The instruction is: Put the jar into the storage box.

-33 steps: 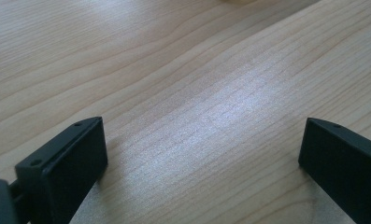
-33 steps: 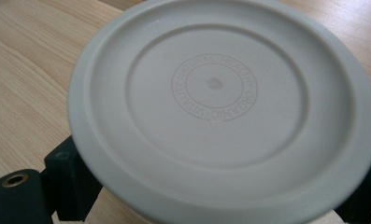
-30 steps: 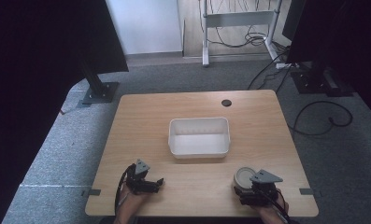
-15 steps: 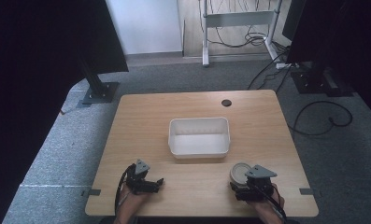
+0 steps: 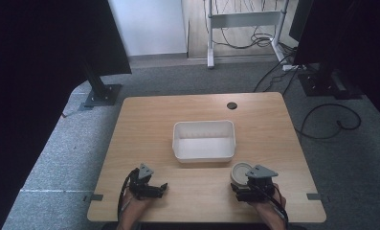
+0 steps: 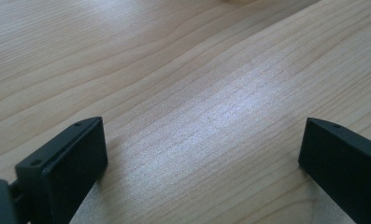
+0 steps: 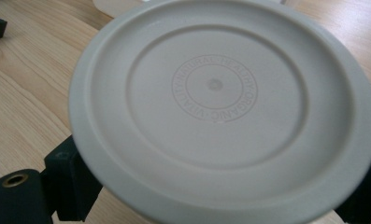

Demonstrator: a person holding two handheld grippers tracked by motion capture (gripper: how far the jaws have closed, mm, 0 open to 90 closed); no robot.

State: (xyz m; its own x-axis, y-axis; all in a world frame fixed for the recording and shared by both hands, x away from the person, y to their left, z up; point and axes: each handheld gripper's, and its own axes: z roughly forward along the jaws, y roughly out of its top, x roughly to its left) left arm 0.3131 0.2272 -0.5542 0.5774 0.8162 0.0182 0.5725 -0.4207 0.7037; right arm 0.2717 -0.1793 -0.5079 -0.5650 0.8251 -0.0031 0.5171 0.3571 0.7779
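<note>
The round grey-white lid (image 7: 223, 109), stamped with a ring of raised lettering, sits between the right tool's (image 5: 245, 189) black jaws, which bracket its rim on either side near the bench's (image 5: 149, 120) front right edge. Just beyond it stands a white rectangular tub (image 5: 204, 140) at mid-bench. The left tool (image 6: 202, 158), well apart at front left, has its jaws spread wide over bare wood.

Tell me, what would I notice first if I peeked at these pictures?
Probably the round grey plastic lid with ringed lettering, sitting between the right gripper's jaws near the table's front edge. Next, the white rectangular plastic tub, empty, in the middle of the light wooden table.
</note>
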